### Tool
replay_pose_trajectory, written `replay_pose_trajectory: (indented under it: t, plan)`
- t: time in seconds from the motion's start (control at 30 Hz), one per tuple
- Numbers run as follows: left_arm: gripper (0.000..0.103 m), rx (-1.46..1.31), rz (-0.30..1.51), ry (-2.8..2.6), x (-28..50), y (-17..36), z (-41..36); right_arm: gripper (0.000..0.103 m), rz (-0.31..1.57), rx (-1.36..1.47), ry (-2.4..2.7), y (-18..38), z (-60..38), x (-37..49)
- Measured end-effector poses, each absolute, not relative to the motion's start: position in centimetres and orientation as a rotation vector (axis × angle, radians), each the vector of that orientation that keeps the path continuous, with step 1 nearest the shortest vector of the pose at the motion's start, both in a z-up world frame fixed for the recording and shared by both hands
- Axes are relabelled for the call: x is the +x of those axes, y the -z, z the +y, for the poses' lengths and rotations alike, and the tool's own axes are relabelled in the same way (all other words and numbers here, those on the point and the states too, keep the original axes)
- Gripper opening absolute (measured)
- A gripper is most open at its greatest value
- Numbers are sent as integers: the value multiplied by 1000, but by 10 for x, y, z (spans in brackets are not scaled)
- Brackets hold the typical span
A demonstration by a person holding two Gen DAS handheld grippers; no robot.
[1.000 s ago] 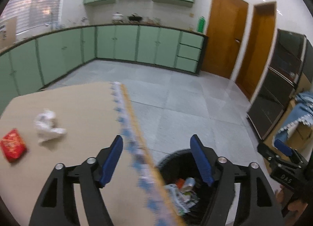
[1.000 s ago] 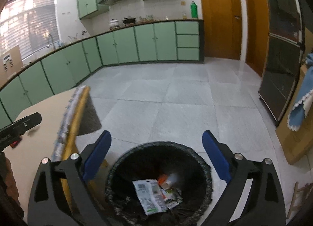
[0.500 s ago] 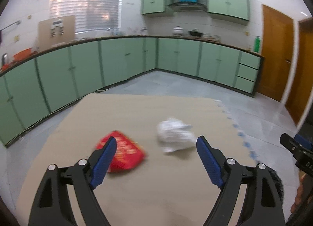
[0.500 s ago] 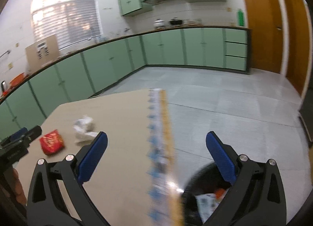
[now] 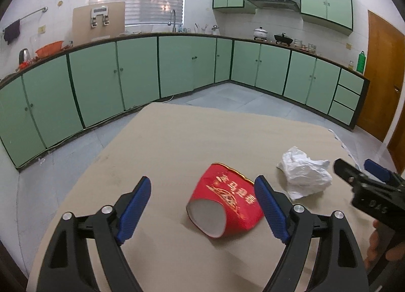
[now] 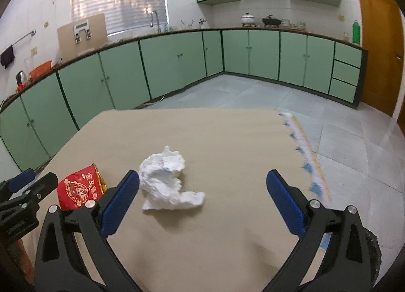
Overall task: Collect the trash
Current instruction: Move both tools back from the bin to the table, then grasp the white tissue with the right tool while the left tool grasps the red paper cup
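Observation:
A crushed red paper cup (image 5: 225, 206) with gold print lies on its side on the beige table (image 5: 192, 140), open end toward me. My left gripper (image 5: 202, 206) is open and empty, its fingers either side of the cup. A crumpled white tissue (image 5: 303, 173) lies right of the cup. In the right wrist view my right gripper (image 6: 202, 196) is open and empty, with the tissue (image 6: 164, 178) between its fingers, nearer the left one. The red cup (image 6: 78, 191) shows at the left there, beside the left gripper's tip.
The table's right edge has a blue-and-white fringe (image 6: 303, 160). The black trash bin's rim (image 6: 374, 254) shows at the lower right, below that edge. Green cabinets (image 5: 177, 69) line the far walls across grey tiled floor.
Both grippers have swung left from the bin to the table. The left gripper has come close over the red cup; the right one now faces the tissue. Both stayed open.

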State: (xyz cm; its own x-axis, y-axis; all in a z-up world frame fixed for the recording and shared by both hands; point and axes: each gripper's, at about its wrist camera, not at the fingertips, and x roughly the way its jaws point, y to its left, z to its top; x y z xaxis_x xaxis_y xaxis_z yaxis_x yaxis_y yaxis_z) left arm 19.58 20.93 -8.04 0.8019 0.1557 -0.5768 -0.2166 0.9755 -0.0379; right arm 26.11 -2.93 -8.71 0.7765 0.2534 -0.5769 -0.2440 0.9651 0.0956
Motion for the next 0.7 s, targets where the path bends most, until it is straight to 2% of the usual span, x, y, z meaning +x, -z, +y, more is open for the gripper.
replay_pose_trajectory:
  t: [0.3,0.33,0.37,0.5,0.57,0.7]
  plan:
    - [82,-132,630,-188,203,88,217,95,703,-34,-312,97,3,289]
    - [82,-134,632,-186,204,89,219,90,706,-43,-315,98,6,291]
    - [82,-139,634,-183,206,90,220,81,717,-58,-320,99,10,294]
    - [82,-145,643,-178,211,93,225,69,768,-85,-338,106,20,300]
    - [82,-151,650,-175,214,94,227,59,775,-83,-345,107,21,300]
    - [82,-151,660,-169,216,97,227,46,798,-85,-366,110,22,299]
